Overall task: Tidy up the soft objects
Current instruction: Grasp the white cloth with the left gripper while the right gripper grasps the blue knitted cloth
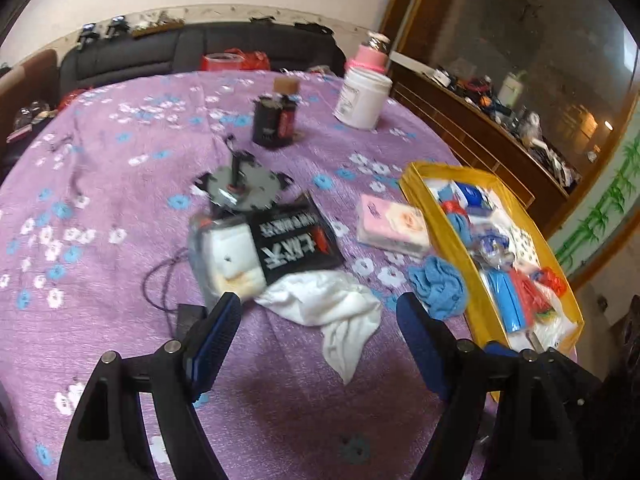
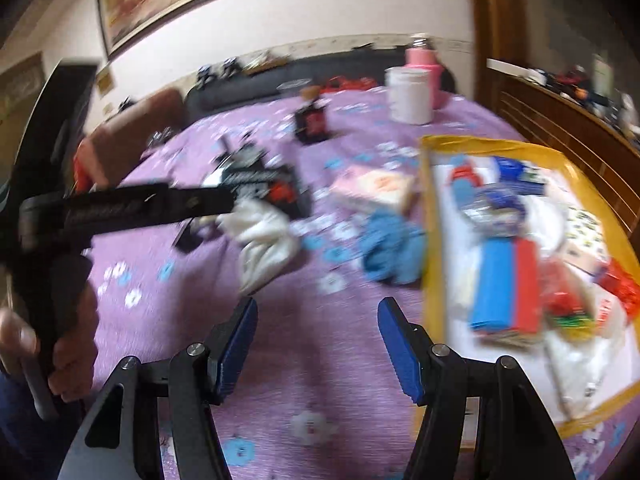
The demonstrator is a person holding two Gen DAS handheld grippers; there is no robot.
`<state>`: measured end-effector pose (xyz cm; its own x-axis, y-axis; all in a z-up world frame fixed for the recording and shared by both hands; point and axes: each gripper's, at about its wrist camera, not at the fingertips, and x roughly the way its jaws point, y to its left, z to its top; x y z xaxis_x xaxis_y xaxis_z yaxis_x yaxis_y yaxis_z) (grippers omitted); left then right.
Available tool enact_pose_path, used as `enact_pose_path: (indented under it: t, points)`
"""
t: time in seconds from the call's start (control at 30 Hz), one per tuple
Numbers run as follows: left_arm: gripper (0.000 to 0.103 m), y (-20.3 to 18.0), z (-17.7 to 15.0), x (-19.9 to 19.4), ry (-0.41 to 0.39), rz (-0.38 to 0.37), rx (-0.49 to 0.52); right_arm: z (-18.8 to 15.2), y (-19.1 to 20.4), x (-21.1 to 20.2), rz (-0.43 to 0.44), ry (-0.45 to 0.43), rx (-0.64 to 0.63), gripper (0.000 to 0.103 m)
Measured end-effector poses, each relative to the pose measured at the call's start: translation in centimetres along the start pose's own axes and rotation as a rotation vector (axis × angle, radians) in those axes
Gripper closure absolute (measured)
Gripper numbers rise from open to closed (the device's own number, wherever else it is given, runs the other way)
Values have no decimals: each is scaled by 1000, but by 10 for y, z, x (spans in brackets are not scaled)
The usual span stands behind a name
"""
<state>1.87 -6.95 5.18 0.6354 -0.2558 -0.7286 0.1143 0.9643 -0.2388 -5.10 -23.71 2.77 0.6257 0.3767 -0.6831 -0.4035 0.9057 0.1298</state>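
Standing apart with nothing between their blue pads, the jaws of both grippers hang empty over the purple cloth [image 1: 120, 184], tilted down toward the clutter as if choosing what to take. The left gripper [image 1: 320, 334] faces the white rag [image 1: 332, 304], which lies crumpled just beyond its fingertips, so that seems the likeliest pick. The right gripper [image 2: 316, 334] hovers over bare cloth, with the same rag [image 2: 262, 246] ahead to its left and the blue cloth [image 2: 390, 248] ahead to its right.

That blue cloth [image 1: 440, 284] sits bunched right against the yellow tray [image 1: 412, 176], outside its wall, probably one short move from going in. The tray already holds a jumble of packets and folded pieces in blue, red and white, which suggests it is the collecting place for the soft things. A pink tissue pack [image 1: 394, 224] waits near the tray's far corner, and a clear bag [image 1: 230, 252] of something white, perhaps towels, though blur makes that uncertain, lies partly under a black packet [image 1: 298, 240].

The jar [image 1: 362, 98] and dark bottle [image 1: 274, 120] stand well back, hard things left out of the sorting.
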Motion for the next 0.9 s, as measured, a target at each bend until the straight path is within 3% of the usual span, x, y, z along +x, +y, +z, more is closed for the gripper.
enact_pose_path:
  t: [0.17,0.4,0.47,0.57,0.63,0.9]
  points:
    - [24,-22,-9,21,25,31,99,-4,1,3,-4,13,-37,36]
    - [26,-24,-10,63,109,106,114,-6,-24,-14,-5,0,-5,36]
    - [53,-27,-8,65,90,151,131,-2,-33,-17,1,-7,16,36]
    - [75,-22,-7,62,79,140,113,6,-43,-18,38,-2,40,36]
    - [80,-18,-6,55,68,118,98,12,-46,-16,43,13,48,36]
    - [79,11,9,6,-72,43,-16,53,-41,1,160,47,132,36]
